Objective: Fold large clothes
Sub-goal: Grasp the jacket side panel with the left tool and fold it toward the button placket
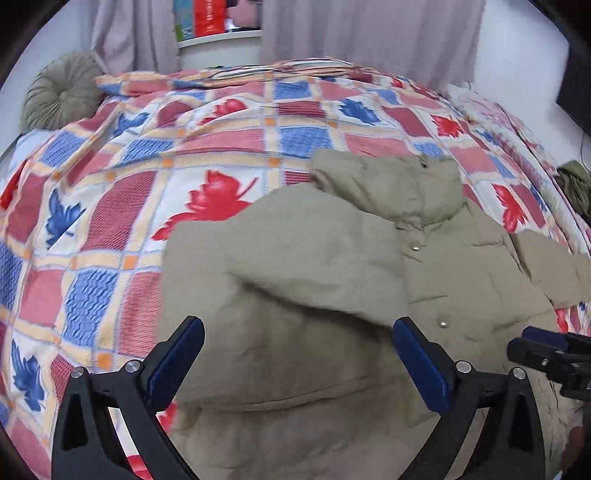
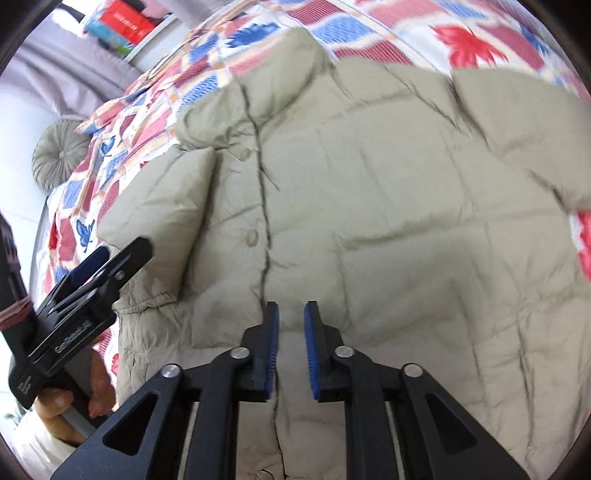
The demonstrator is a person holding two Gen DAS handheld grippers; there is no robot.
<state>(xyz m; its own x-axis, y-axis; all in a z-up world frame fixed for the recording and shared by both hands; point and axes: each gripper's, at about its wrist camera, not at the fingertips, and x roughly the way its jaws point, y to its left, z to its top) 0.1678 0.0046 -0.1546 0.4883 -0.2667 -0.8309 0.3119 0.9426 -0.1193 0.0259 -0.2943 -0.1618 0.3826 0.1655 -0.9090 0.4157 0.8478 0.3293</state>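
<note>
Left hand-held gripper (image 1: pixel 297 334) spread wide over the jacket (image 1: pixel 314 295); right hand-held gripper (image 2: pixel 291 314) slightly parted above it, empty

the left wrist view sits low over the near edge of the bed, looking along its fingers (image 1: pixel 417 365) across the jacket (image 1: pixel 295 280) toward the curtains (image 1: pixel 369 33) and shelf (image 1: pixel 218 37). the right wrist view hangs closer above the jacket (image 2: pixel 369 206), tilted down and leftward. both share the jacket, quilt (image 1: pixel 147 155), round cushion (image 1: pixel 61 96) and shelf; each catches the other gripper at its edge.
</note>
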